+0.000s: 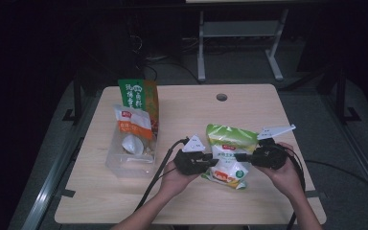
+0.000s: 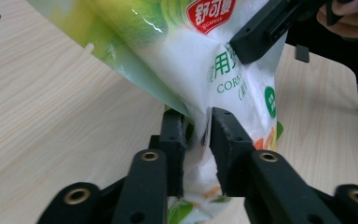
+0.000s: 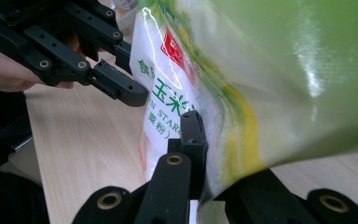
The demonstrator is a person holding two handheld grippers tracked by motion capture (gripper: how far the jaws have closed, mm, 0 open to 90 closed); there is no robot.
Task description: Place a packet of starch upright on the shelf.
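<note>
The cornstarch bag (image 1: 228, 154) hangs just above the desk's (image 1: 187, 110) near right part. The right gripper (image 1: 240, 157) clamps it firmly; the left gripper (image 1: 214, 162) pinches only its edge (loosely, jaws parting), so it may slip and sag.

Your left gripper (image 1: 212, 162) and right gripper (image 1: 241, 157) are showing black jaws, brass-ringed screws, grey plates, trailing black cables.

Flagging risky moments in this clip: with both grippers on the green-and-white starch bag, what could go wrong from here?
1. The left gripper pinches just a thin fold at the edge of the glossy green-and-white plastic starch bag; the fold might slip out.
2. The right gripper clamps the opposite edge, so pulling apart may tear the film.
3. The clear plastic bin of packets sits close by on the left and could get bumped.
</note>
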